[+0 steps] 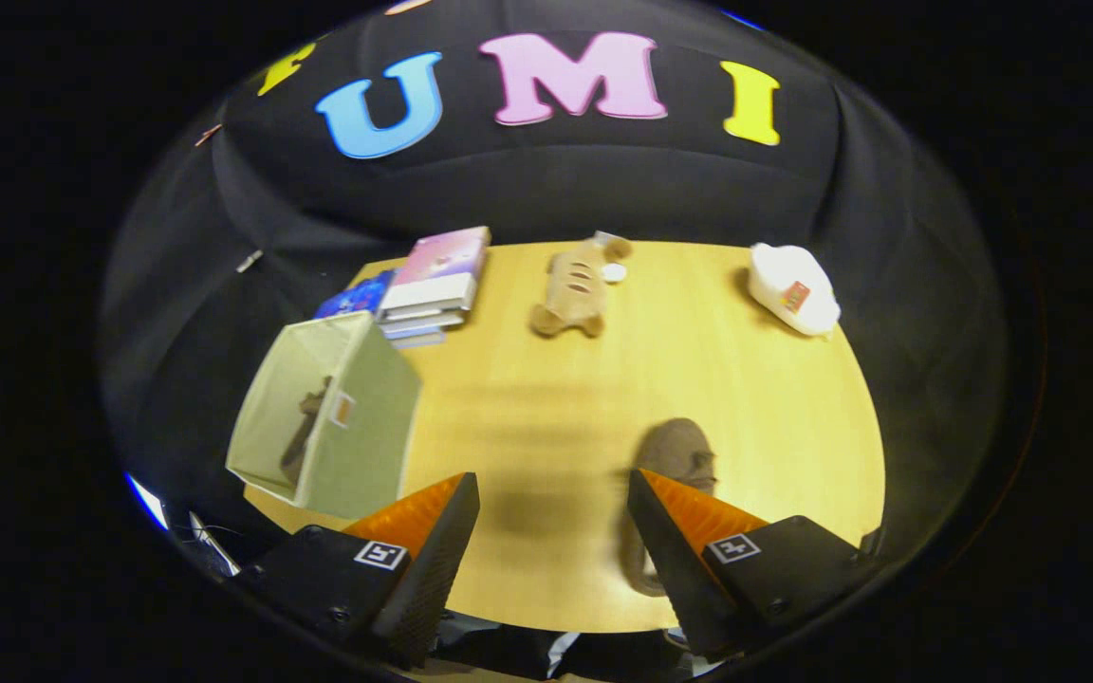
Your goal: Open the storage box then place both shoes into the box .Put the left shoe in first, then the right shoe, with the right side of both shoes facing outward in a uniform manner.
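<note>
Table (546, 417): wooden, against black cloth.
Storage box (357, 427): open, tipped on its side beyond the left finger, one shoe (303, 436) inside.
Other shoe (675, 465): on the table, partly behind the right finger.
Gripper (554, 493): fingers wide apart, holding nothing.
Far edge: books (433, 285), plush toy (577, 289) (lying flat), white object (791, 289).

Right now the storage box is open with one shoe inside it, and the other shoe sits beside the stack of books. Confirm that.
Not quite. The gripper view shows the open storage box with one shoe inside, but the other shoe lies by one finger of the open hand-held gripper, well away from the stack of books.
</note>
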A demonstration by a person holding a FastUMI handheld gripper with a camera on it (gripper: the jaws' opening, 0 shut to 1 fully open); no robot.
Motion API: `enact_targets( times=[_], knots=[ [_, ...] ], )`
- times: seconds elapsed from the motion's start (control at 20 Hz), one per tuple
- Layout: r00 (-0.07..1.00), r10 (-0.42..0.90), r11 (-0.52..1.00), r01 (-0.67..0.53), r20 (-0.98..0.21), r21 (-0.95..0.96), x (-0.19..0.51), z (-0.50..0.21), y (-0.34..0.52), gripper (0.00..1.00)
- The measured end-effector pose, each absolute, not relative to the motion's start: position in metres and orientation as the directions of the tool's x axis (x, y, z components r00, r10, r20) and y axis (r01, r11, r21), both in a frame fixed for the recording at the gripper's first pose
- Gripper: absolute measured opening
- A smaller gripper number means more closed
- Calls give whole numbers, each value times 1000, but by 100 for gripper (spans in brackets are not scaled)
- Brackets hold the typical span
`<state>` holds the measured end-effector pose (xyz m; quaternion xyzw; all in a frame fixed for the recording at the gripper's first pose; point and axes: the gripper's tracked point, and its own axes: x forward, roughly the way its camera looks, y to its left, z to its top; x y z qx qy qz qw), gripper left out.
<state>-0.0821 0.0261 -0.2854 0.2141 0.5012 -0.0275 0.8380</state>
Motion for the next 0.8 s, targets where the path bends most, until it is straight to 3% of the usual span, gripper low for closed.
enact_targets(
  times=[0.15, 0.4, 0.8],
  knots=[
    [434, 120, 908, 317, -893, 276, -120, -328, -14, 98],
    [355, 83, 930, 308, -931, 200, -157, -393, -41, 96],
    [367, 14, 951, 283, -930, 126, -120, -459, -41, 64]
  ],
)
